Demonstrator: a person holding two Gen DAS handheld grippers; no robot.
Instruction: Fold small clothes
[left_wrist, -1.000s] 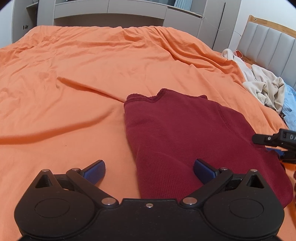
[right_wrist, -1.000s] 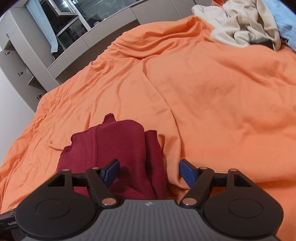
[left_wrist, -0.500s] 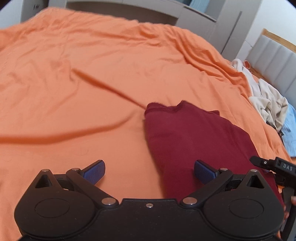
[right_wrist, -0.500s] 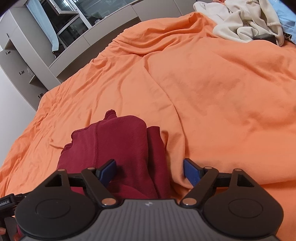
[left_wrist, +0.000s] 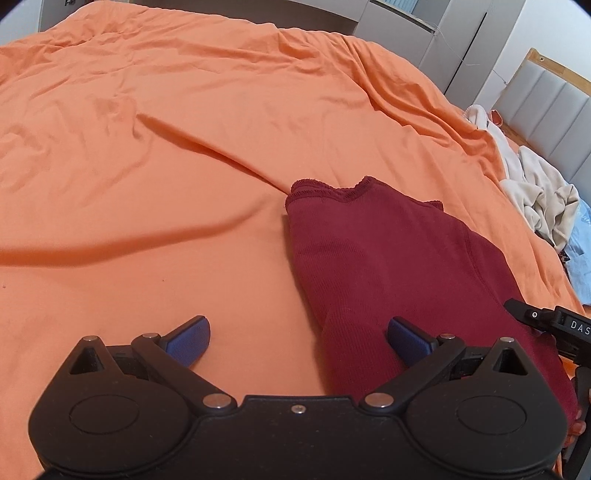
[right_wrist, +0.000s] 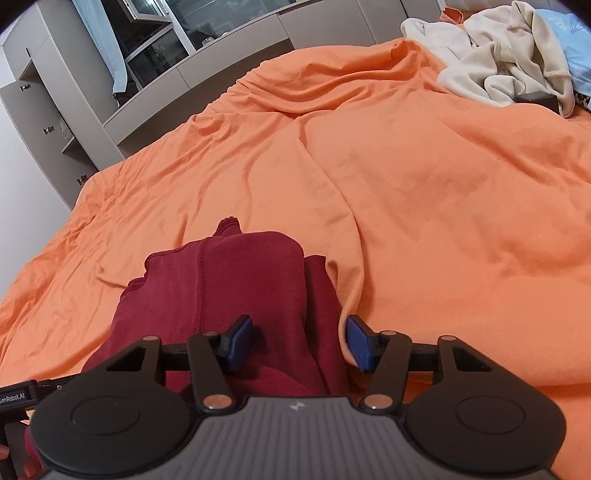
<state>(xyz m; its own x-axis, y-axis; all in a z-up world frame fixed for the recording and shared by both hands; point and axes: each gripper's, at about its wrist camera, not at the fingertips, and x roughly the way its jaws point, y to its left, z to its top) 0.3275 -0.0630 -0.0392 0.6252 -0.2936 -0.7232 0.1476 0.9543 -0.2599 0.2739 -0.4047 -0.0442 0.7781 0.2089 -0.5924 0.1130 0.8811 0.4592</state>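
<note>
A dark red knit garment (left_wrist: 388, 258) lies folded lengthwise on the orange bedcover (left_wrist: 184, 184). My left gripper (left_wrist: 297, 334) is open and wide, low over the garment's near left edge. Its right finger is above the red cloth and its left finger above bare cover. In the right wrist view the same garment (right_wrist: 240, 280) runs between the fingers of my right gripper (right_wrist: 299, 341). Those jaws are closing, with the garment's near right fold between the blue pads, and the cloth is not visibly pinched. A part of the right gripper (left_wrist: 554, 325) shows at the left view's right edge.
A heap of cream clothes (right_wrist: 509, 62) with something light blue (right_wrist: 569, 40) lies at the head of the bed, beside a padded headboard (left_wrist: 543, 107). Grey cabinets (right_wrist: 74, 96) stand beyond the far side. Long creases cross the cover (right_wrist: 424, 192).
My right gripper's jaws have narrowed around the garment's near fold. The left gripper has shifted sideways and rolled a little, so the garment sits further right in its view; its jaws stay wide.
</note>
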